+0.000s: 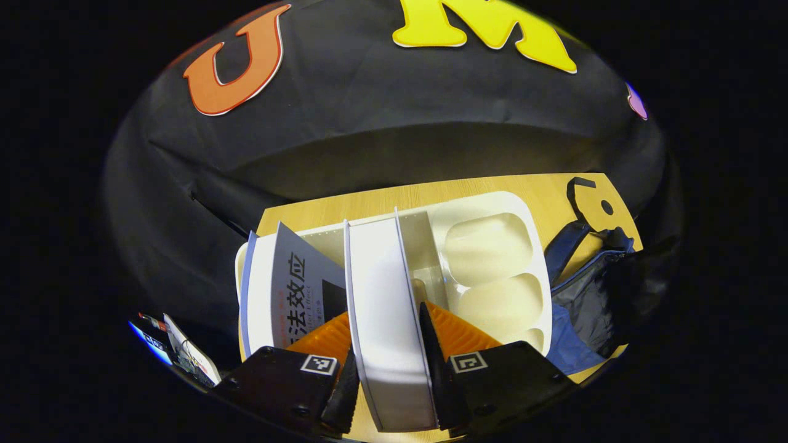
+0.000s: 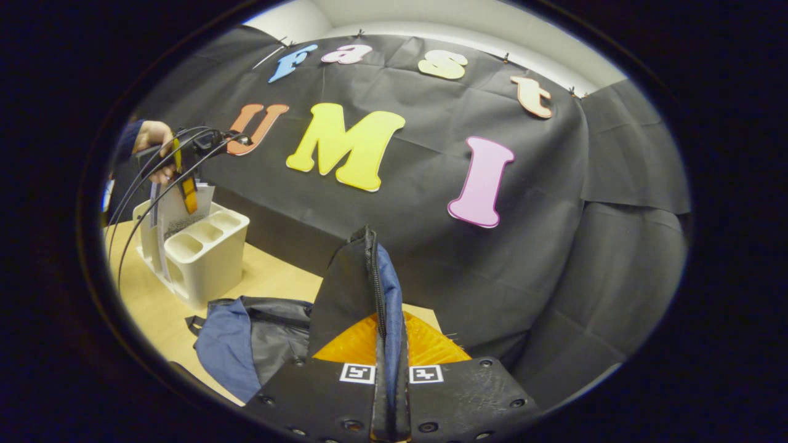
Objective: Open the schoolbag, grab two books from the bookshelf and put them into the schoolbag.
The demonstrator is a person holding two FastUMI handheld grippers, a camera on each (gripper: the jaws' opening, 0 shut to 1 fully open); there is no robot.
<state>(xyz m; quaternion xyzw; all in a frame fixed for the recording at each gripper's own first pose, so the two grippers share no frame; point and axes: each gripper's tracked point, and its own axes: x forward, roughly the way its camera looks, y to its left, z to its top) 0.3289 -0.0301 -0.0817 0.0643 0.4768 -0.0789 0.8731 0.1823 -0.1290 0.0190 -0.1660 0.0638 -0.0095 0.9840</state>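
Observation:
My left gripper (image 1: 389, 369) is shut on a white book (image 1: 385, 289) that stands upright in the cream bookshelf (image 1: 529, 234). A second book with a grey and white cover (image 1: 289, 289) leans in the shelf to its left. The dark blue schoolbag (image 1: 591, 295) lies on the table right of the shelf. My right gripper (image 2: 386, 394) is shut on the schoolbag's zipped flap (image 2: 363, 277) and holds it raised above the rest of the bag (image 2: 246, 338). Farther off, a hand holds the left gripper (image 2: 184, 178) over the bookshelf (image 2: 209, 252).
The wooden table (image 1: 535, 187) carries the shelf and the bag. Its far edge meets the black cloth wall. A black strap end (image 1: 591, 203) of the bag lies on the table behind it. Cables (image 2: 154, 172) hang from the far gripper. Some small printed items (image 1: 184, 354) sit at the lower left.

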